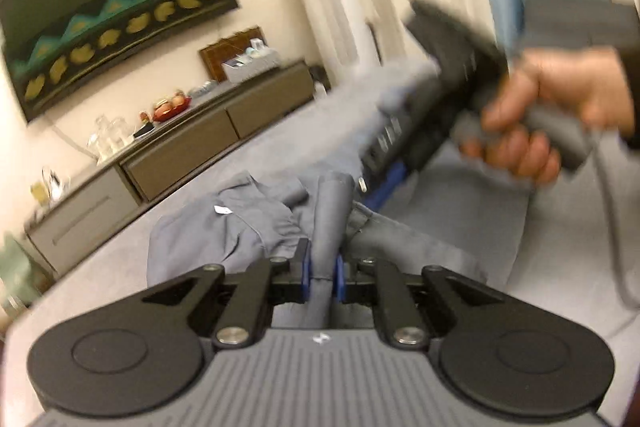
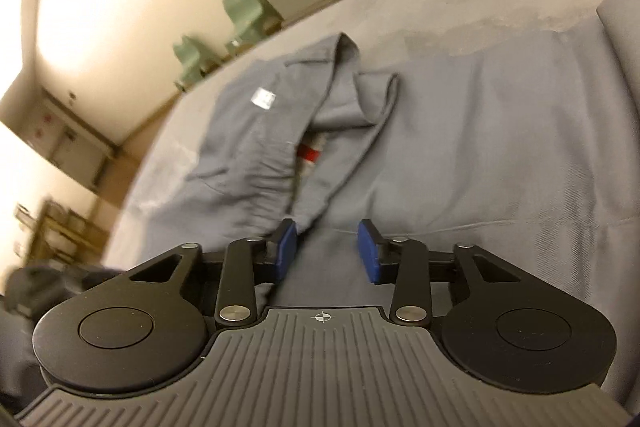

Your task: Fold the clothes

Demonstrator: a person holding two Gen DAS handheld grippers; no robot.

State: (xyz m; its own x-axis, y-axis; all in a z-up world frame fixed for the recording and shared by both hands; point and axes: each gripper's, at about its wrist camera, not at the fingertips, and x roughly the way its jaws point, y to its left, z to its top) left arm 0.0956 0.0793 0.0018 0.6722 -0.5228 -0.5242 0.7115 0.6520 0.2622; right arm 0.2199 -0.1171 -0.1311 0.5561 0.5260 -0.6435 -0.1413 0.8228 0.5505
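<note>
Left gripper (image 1: 322, 273) pinches a raised ridge of the grey garment (image 2: 280, 131), which lies crumpled on the grey bed surface (image 2: 460, 27), collar and white label uppermost; the right gripper (image 2: 327, 247) stands spread over the cloth, its 2 blue pads (image 2: 367, 251) pressing nothing. For a clean fold, the right gripper likely should close on a matching edge beside the first pinch, so both hands lift together and the cloth hangs flat, not bunched

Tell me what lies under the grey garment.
The grey garment is spread on a grey bed cover, which shows all around it. A red-striped label peeks from its opening. Anything beneath its folds is covered.
</note>
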